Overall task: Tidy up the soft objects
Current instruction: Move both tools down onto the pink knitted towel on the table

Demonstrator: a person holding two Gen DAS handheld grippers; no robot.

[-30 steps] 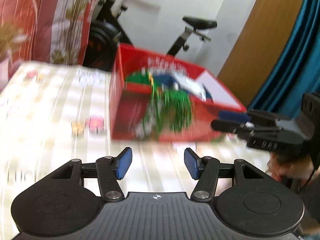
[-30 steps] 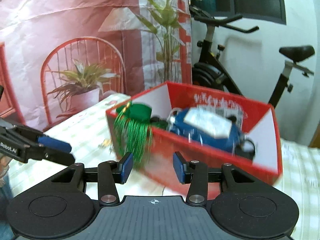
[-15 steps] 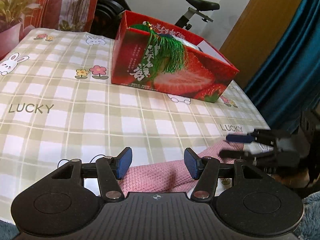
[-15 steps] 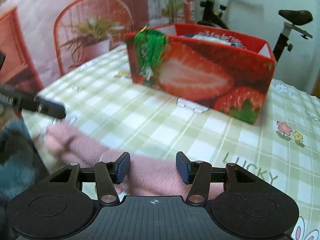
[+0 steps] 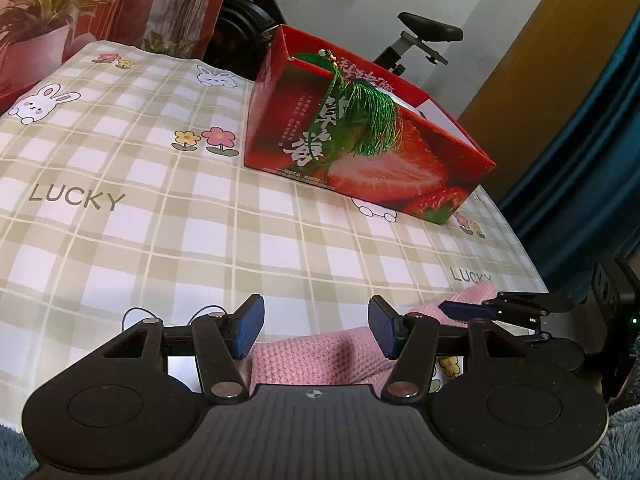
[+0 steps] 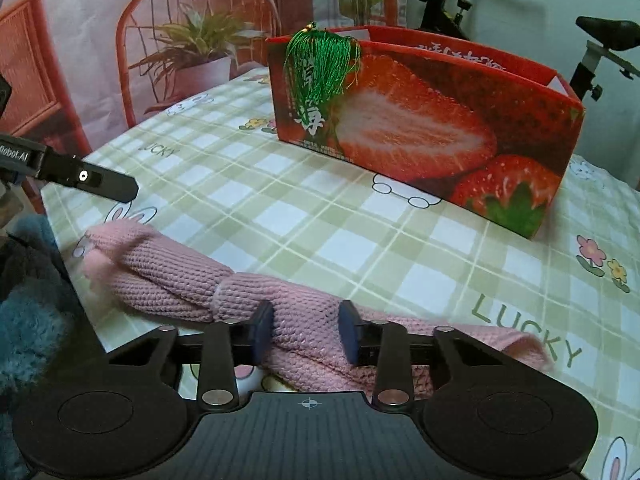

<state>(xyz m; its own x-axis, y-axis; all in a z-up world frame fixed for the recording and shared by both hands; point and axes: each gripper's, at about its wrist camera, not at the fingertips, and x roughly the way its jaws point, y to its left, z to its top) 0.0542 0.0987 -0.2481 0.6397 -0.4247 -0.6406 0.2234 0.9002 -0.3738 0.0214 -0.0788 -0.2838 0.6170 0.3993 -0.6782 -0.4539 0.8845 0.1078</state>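
A pink knitted scarf lies stretched along the near edge of the checked table. In the right wrist view my right gripper is closing, and its blue pads touch a fold of the scarf from both sides. My left gripper stands open just above the scarf, its pads clear of the knit. Each gripper shows in the other's view, the right gripper low right and the left gripper at the left. Farther back stands a red strawberry box with a green tassel over its rim.
A green-and-white checked tablecloth covers the table. A blue fluffy fabric lies beside the near edge. Behind the box stand an exercise bike, a printed backdrop and a teal curtain.
Both grippers have come down from the box to the near table edge, where the pink scarf is now in view. The right jaws have narrowed around the scarf.
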